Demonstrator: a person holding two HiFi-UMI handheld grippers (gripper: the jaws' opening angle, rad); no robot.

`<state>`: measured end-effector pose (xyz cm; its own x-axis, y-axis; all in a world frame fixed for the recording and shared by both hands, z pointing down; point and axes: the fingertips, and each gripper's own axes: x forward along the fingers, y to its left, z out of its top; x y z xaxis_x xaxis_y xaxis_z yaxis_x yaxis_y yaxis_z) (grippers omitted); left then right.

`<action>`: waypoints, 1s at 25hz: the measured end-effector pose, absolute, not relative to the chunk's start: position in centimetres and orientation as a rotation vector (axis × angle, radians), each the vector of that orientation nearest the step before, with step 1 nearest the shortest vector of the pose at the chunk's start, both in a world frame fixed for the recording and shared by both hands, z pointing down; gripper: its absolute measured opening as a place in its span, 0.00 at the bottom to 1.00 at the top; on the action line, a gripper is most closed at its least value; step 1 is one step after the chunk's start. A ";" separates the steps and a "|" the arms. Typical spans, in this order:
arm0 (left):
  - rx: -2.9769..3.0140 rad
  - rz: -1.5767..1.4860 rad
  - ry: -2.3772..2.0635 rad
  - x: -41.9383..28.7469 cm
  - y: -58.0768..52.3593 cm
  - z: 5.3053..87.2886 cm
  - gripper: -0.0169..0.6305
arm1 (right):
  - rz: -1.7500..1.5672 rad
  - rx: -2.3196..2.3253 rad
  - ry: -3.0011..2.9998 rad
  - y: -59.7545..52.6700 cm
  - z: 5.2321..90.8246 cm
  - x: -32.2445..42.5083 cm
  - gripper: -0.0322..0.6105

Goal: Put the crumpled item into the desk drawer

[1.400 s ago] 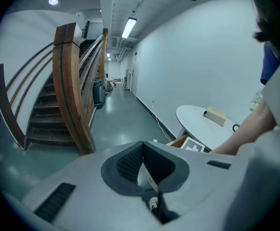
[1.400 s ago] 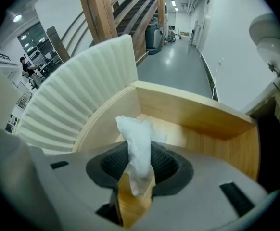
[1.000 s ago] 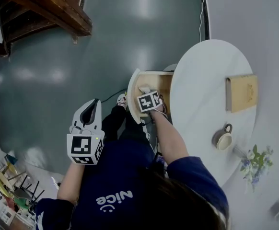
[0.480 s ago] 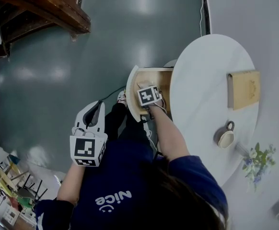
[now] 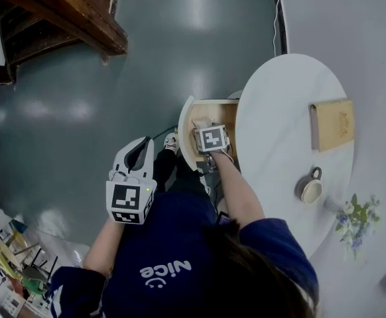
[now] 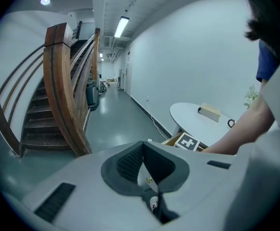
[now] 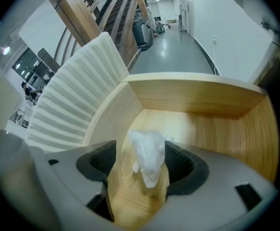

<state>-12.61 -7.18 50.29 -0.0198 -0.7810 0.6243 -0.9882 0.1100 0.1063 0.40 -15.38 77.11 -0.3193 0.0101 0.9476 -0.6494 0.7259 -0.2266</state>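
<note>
The wooden desk drawer (image 5: 227, 113) stands pulled out from under the round white table (image 5: 279, 111). My right gripper (image 7: 142, 163) points steeply down into it, its marker cube (image 5: 212, 138) showing in the head view. Its jaws have just been opening and now stand wide apart. The crumpled white item (image 7: 148, 153) lies on the drawer floor (image 7: 217, 129) between them, close to the right-hand pad (image 7: 178, 161), with no grip on it. A white edge of the crumpled item (image 5: 201, 122) peeks out beyond the cube. My left gripper (image 5: 138, 155) hangs over the floor left of the drawer, jaws together and empty (image 6: 142, 160).
On the table are a wooden box (image 5: 332, 124), a mug (image 5: 310, 189) and a flower sprig (image 5: 355, 218). A dark wooden staircase (image 5: 60, 12) fills the upper left. The drawer's ribbed white front (image 7: 77, 105) curves up beside the right gripper. The person's legs stand below the drawer.
The right gripper's marker cube has turned and shifted slightly within the drawer. The left gripper has stayed in about the same place over the floor.
</note>
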 end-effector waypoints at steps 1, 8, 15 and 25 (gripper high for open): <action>1.728 0.488 -1.847 -12.6 -7.2 50.1 0.03 | 0.711 0.508 -1.799 -15.3 76.6 0.3 0.55; 1.770 0.449 -1.862 -13.2 -7.4 48.8 0.03 | 0.704 0.524 -1.892 -14.6 72.7 -0.8 0.55; 1.800 0.403 -1.828 -13.1 -8.1 48.3 0.03 | 0.684 0.596 -2.024 -15.2 67.0 -1.3 0.55; 1.935 0.337 -1.744 -12.0 -9.6 46.9 0.03 | 0.675 0.757 -2.197 -15.4 57.8 -1.7 0.55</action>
